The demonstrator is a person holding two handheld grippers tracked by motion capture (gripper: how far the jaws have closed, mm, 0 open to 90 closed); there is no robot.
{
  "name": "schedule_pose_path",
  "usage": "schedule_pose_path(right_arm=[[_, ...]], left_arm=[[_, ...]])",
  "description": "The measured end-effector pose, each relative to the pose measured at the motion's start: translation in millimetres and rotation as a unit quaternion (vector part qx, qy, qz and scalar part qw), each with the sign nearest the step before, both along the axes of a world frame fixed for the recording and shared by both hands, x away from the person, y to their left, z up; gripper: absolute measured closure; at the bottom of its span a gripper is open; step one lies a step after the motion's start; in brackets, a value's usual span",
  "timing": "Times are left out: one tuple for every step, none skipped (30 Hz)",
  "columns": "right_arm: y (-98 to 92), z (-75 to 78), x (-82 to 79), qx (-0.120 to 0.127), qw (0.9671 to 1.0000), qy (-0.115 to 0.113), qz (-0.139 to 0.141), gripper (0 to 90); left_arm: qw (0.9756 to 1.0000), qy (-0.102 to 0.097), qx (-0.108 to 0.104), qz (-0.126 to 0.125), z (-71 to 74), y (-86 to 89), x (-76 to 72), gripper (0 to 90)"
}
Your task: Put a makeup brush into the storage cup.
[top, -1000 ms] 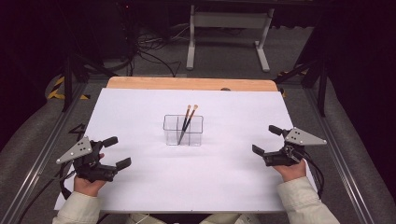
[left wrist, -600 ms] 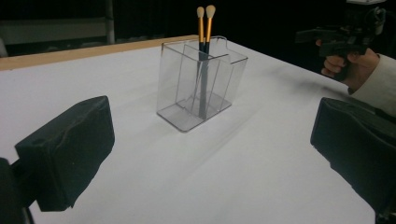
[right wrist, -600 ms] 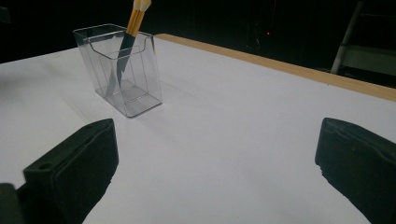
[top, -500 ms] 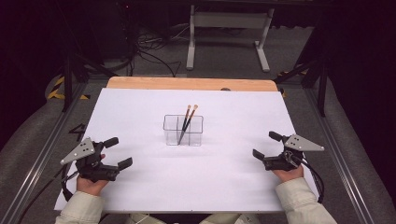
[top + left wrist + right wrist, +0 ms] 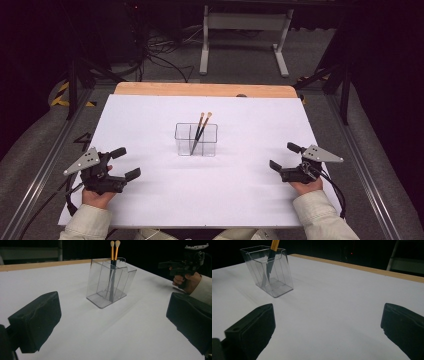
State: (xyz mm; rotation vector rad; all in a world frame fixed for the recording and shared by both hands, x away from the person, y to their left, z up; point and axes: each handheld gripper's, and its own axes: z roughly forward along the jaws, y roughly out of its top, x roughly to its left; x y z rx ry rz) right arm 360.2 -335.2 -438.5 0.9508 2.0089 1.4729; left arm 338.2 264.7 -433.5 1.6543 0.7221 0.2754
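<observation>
From above, the table (image 5: 150, 210) was covered in a white sheet, and near its middle stood a clear plastic holder (image 5: 196, 139) divided into compartments, with two brushes (image 5: 201, 131) leaning in it, their orange handles and pale tips sticking up past the rim. The person's left gripper (image 5: 125, 162) sat low near the table's left front edge, jaws spread wide with nothing between them, and the right gripper (image 5: 284, 156) rested near the right front edge, likewise parted and empty; both were well apart from the holder, one to either side. Pale sleeves came in from the bottom edge. In the left gripper view, the two black jaws stood far apart at the lower corners with bare white sheet between them, the holder (image 5: 110, 282) upright beyond them with the brushes (image 5: 114, 255) rising from a rear compartment, and the right gripper (image 5: 165, 264) held in a hand at the far right. In the right gripper view, the jaws were again wide open over empty sheet, the holder (image 5: 270, 271) standing at upper left with the brush handles (image 5: 274, 245) running out of the top.
</observation>
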Motion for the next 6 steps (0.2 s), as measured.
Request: schedule_pose_path(right_arm=[[0.1, -0.2, 0.3, 0.000, 1.0000, 0.000, 0.001, 0.0], [0.3, -0.1, 0.2, -0.001, 1.0000, 0.000, -0.001, 0.0], [0.6, 0.2, 0.2, -0.001, 1.0000, -0.001, 0.000, 0.0], [0.9, 0.3, 0.3, 0.000, 1.0000, -0.003, 0.001, 0.0], [0.9, 0.4, 0.5, 0.000, 1.0000, -0.003, 0.001, 0.0], [1.0, 0.4, 0.5, 0.000, 1.0000, -0.005, 0.001, 0.0]], left_arm=[[1.0000, 0.000, 0.001, 0.001, -0.1, 0.2, -0.1, 0.4], [1.0000, -0.001, 0.001, 0.001, 0.0, 0.7, -0.5, 0.4], [1.0000, -0.002, 0.000, 0.002, -0.1, 1.1, -0.7, 0.4], [1.0000, -0.002, 0.002, 0.004, -0.2, 1.6, -0.8, 0.4], [1.0000, -0.003, 0.004, 0.006, -0.3, 2.0, -0.7, 0.4], [0.9999, -0.003, 0.007, 0.008, -0.5, 2.1, -0.5, 0.4]])
